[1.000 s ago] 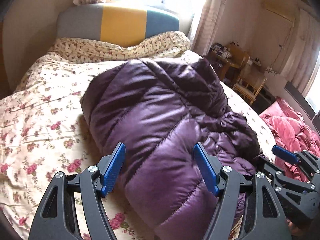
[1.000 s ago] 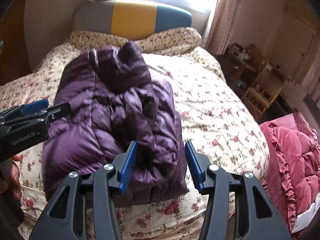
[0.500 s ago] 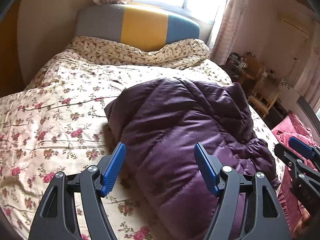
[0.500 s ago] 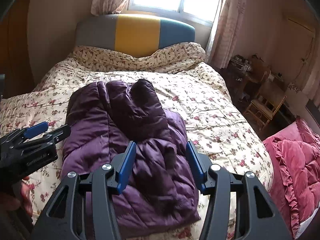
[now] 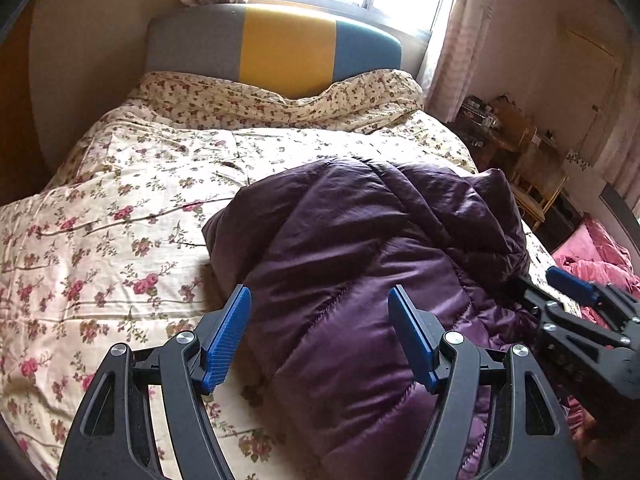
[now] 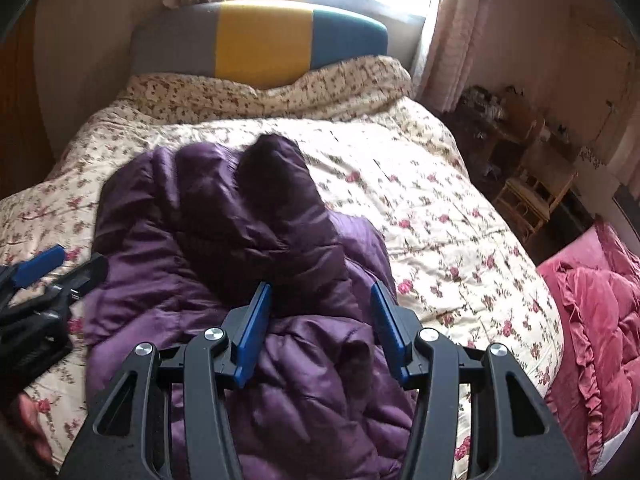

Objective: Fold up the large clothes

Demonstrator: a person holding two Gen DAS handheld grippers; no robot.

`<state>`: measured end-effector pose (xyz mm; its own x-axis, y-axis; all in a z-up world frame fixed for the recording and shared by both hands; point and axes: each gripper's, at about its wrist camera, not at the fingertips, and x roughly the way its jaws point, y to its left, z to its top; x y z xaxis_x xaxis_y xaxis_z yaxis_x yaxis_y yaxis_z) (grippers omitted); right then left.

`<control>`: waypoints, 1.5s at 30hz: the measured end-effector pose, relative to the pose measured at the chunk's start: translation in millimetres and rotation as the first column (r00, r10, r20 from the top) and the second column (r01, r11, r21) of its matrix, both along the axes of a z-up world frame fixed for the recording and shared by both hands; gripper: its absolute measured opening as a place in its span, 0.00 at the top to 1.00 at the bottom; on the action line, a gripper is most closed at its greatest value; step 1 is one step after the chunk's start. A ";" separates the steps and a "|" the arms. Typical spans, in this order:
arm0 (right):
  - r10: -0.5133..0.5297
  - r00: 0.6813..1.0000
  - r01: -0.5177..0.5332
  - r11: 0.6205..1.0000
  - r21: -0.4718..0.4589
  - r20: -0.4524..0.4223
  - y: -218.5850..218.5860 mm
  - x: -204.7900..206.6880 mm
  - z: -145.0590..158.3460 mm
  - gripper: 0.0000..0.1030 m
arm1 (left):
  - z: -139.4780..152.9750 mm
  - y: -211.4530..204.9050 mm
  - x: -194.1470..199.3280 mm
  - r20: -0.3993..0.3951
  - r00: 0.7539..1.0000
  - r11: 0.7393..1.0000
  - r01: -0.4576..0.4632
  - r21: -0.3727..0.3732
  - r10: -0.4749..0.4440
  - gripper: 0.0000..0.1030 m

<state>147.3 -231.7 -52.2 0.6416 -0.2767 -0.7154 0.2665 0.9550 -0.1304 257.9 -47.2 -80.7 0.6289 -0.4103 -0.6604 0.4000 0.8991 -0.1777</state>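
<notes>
With the left gripper and right gripper both spread wide and empty, the purple jacket lies bunched on the bed just ahead of the jaws; puffy, light, likely slippery, best pinched at a stitched hem.

Both grippers are pulling back and rising away from the purple down jacket, so more of the floral bedspread and the striped headboard is coming into both views than a second ago. The left gripper, then low over the jacket's quilted panel, is now looking down on it from farther off. The right gripper is likewise backing off the bundled folds, and its blue fingers are standing slightly wider apart than before.
</notes>
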 end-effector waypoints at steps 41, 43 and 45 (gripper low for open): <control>-0.042 0.998 0.046 0.992 0.122 -0.039 -60.9 4.9 -96.8 0.54 | -62.8 -75.0 20.9 -0.065 0.997 0.997 0.055 0.050 -0.052 0.30; -0.044 0.998 0.048 0.992 0.113 -0.043 -60.1 5.7 -93.8 0.52 | -59.7 -74.5 18.9 -0.058 0.997 0.997 0.053 0.058 -0.049 0.30; -0.049 0.998 0.053 0.994 0.093 -0.044 -57.5 5.1 -88.8 0.49 | -53.9 -70.8 16.7 -0.052 0.998 0.997 0.046 0.054 -0.043 0.27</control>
<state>152.4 -289.2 -141.1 0.5978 -0.2380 -0.7655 0.3110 0.9490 -0.0522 274.6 -118.0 -134.6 0.5759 -0.3989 -0.7136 0.4316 0.8897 -0.1490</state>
